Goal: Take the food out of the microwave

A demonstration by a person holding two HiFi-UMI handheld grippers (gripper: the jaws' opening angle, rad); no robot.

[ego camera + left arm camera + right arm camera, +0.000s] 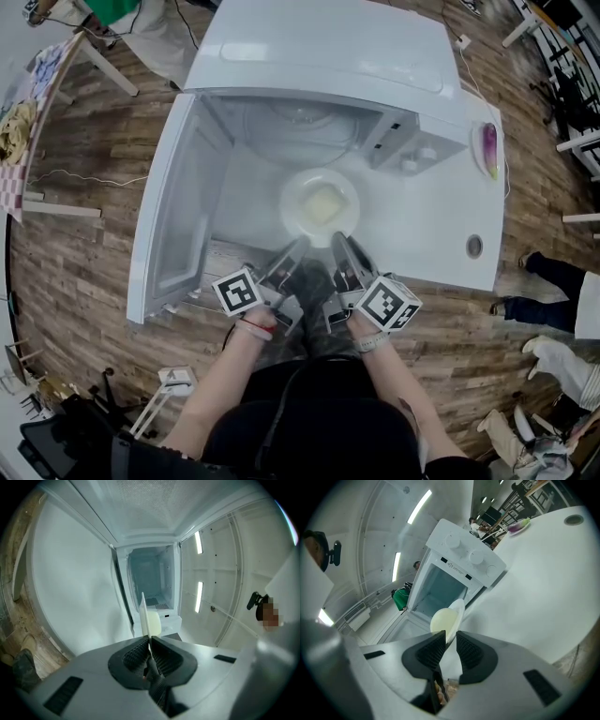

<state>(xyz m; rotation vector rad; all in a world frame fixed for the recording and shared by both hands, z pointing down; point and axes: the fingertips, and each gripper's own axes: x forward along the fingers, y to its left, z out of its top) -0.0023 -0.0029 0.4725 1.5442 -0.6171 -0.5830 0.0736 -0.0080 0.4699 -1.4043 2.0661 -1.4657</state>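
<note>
The microwave (319,56) sits on a white table (441,244). Its door (178,216) hangs wide open on the left, and the inside looks empty now.

Next comes the L gripper (298,247). In the left gripper view its two black jaws are squeezed together on the thin edge of a white plate (143,613). The plate stands between them like a card seen from the side.

In the middle is the plate w/ the food (322,203), a soft pale yellow lump. It is out in front of the microwave's opening, over the table and not inside the box. Whether the plate's bottom touches the table can't be told.

Then the R gripper (339,246). Its own view shows its jaws pinching the plate's rim too, w/ the yellow food just past the tips. So both tools hold the one plate, side by side.

Far to the right, near the table's edge, lies a purple eggplant (489,150), well apart from the plate.

How far along: the big part looks done, since the food is out. What's left is prob. to set the plate down flat on the table and let go.
</note>
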